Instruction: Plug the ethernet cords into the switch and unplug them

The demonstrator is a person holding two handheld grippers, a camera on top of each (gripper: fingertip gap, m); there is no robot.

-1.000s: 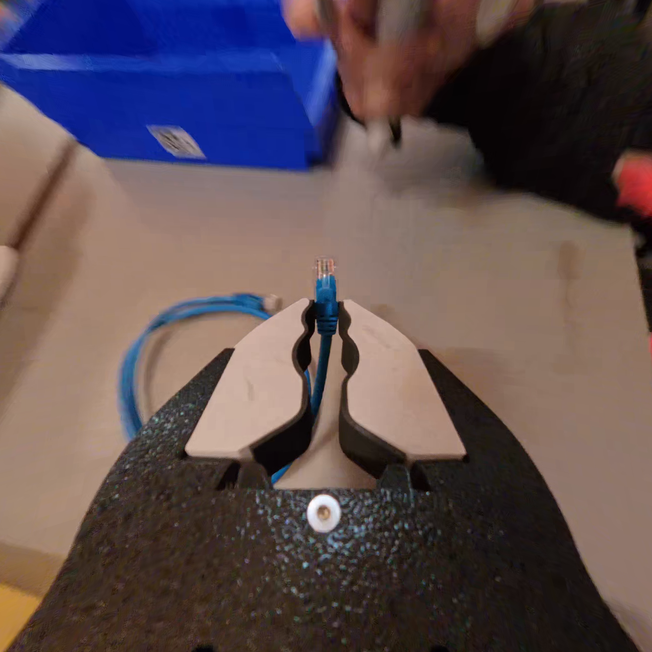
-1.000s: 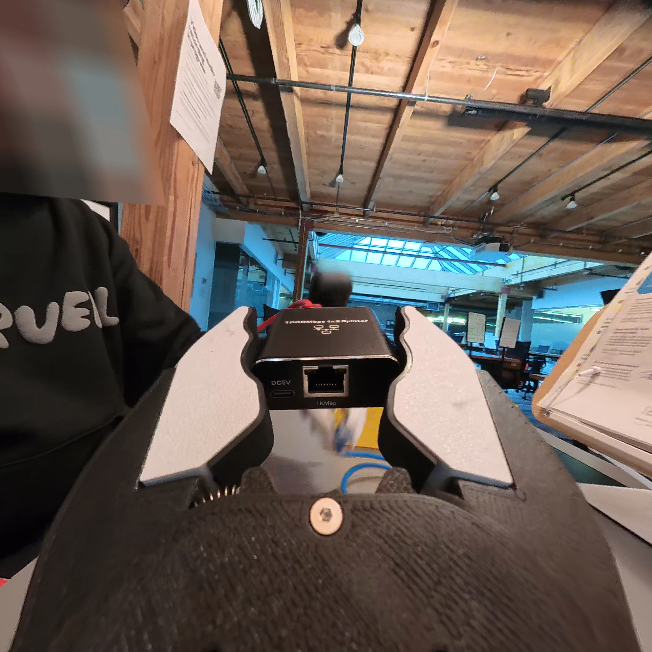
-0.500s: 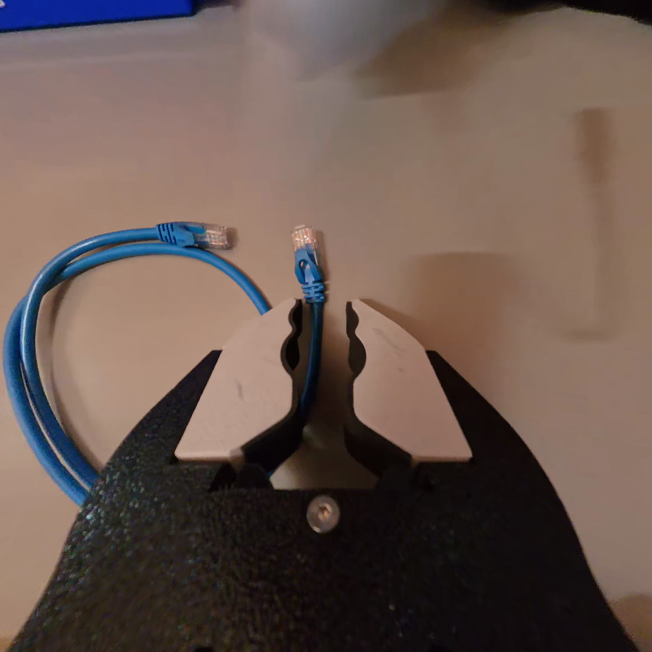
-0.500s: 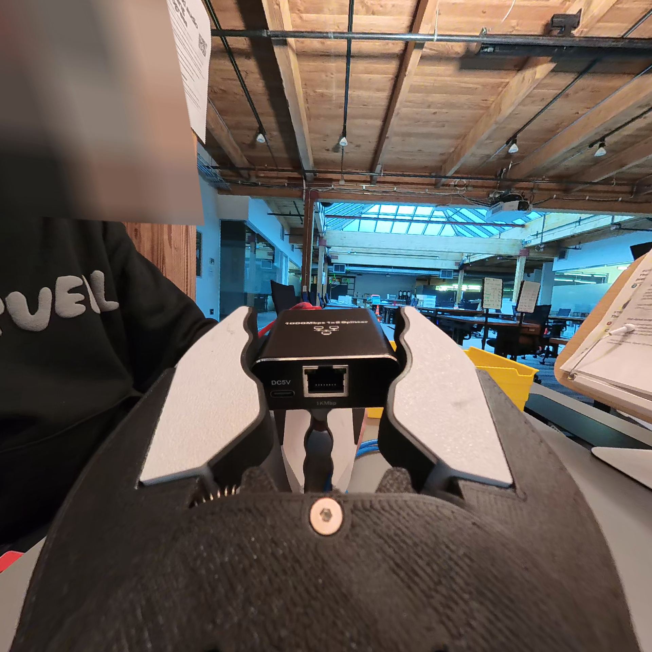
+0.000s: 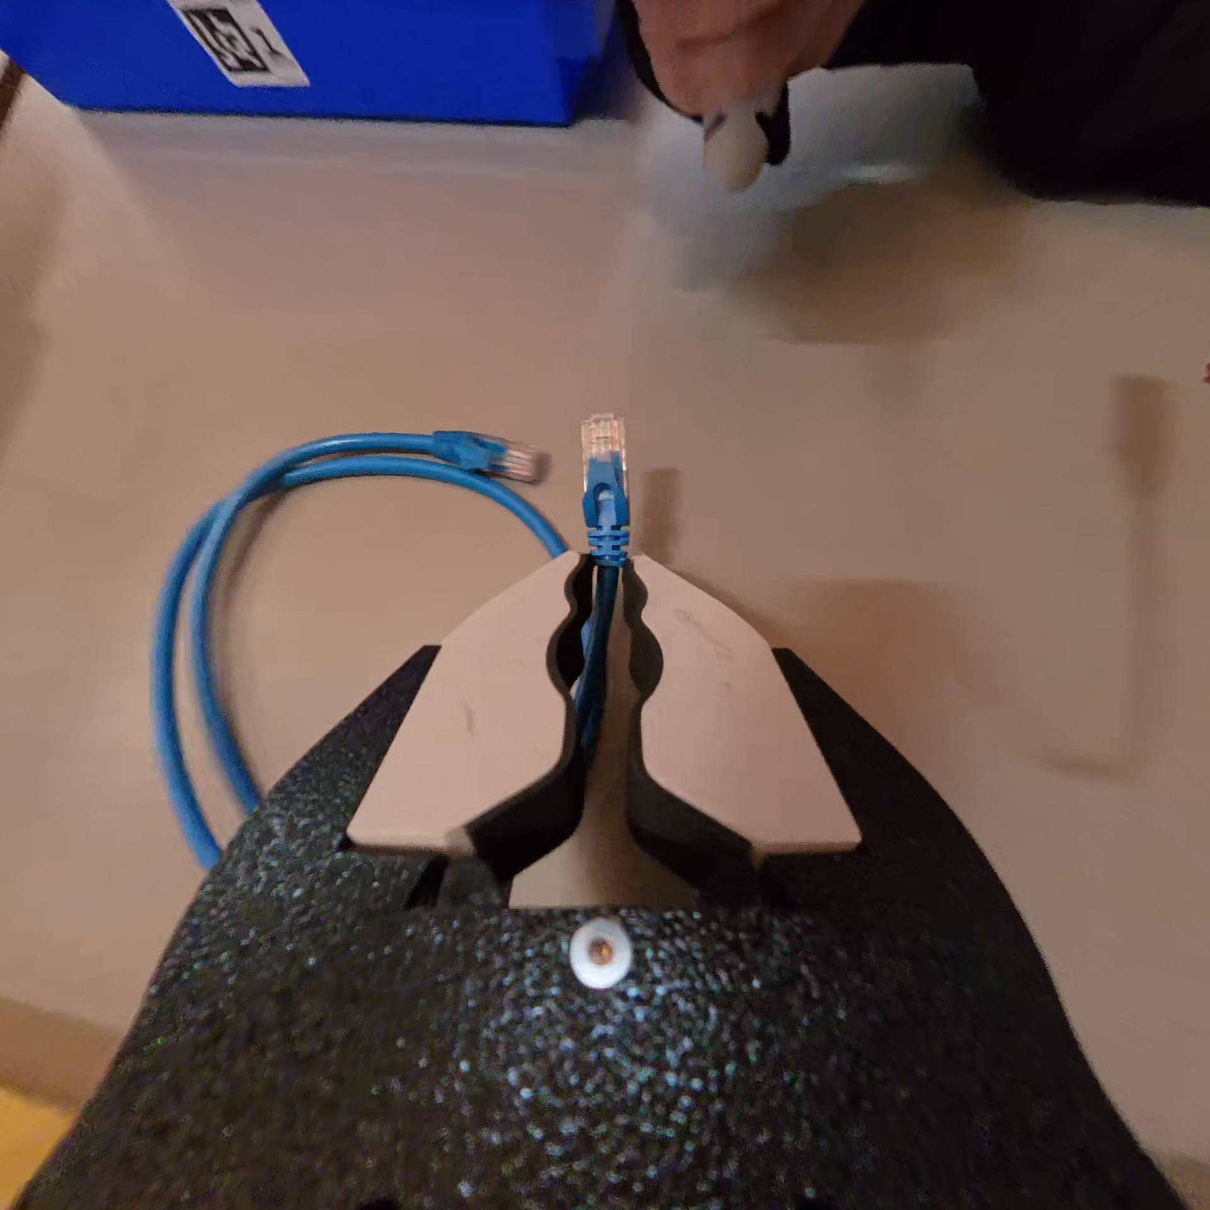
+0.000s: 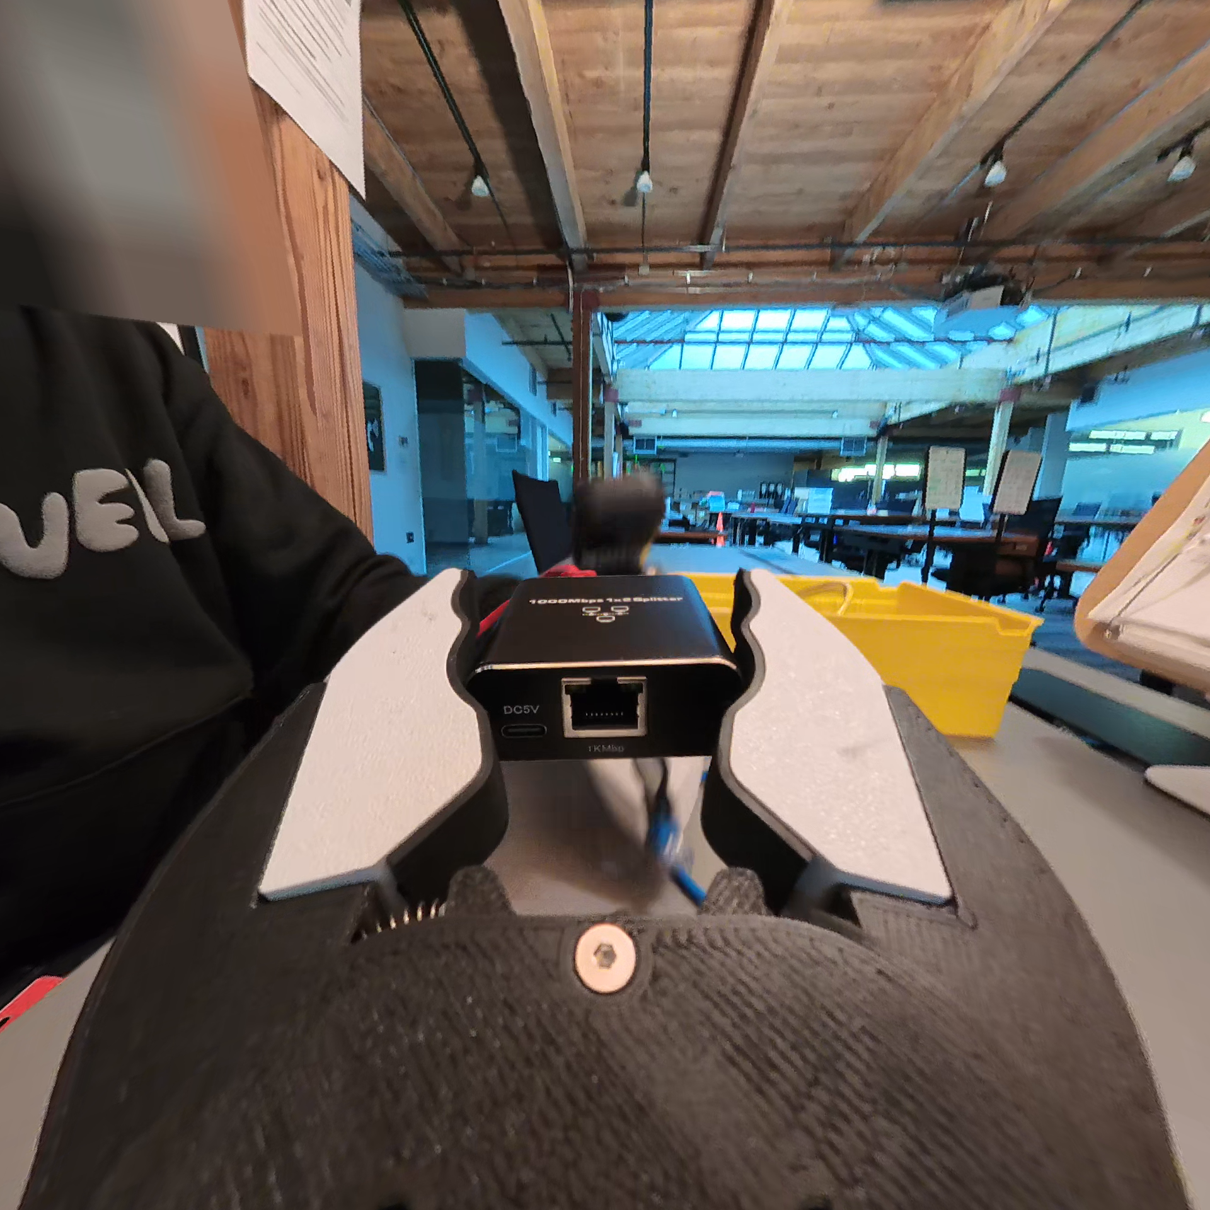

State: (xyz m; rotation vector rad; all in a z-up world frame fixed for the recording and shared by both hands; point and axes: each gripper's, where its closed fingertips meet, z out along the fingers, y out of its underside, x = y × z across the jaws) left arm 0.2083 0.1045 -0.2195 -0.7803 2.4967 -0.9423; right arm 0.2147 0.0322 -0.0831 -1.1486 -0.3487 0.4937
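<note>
Where timber beams span, tan tabletop; hand-held grippers clamping cord, switch.

The right tongs hold a small black switch between the two grey fingers, which press on both its sides. One open network port and a small slot beside it face the camera. Under the switch a blurred blue cord is visible. Behind, a yellow bin stands on the grey worktop. At the left is a person in a black sweatshirt, near a wooden post that carries a paper sheet.
</note>
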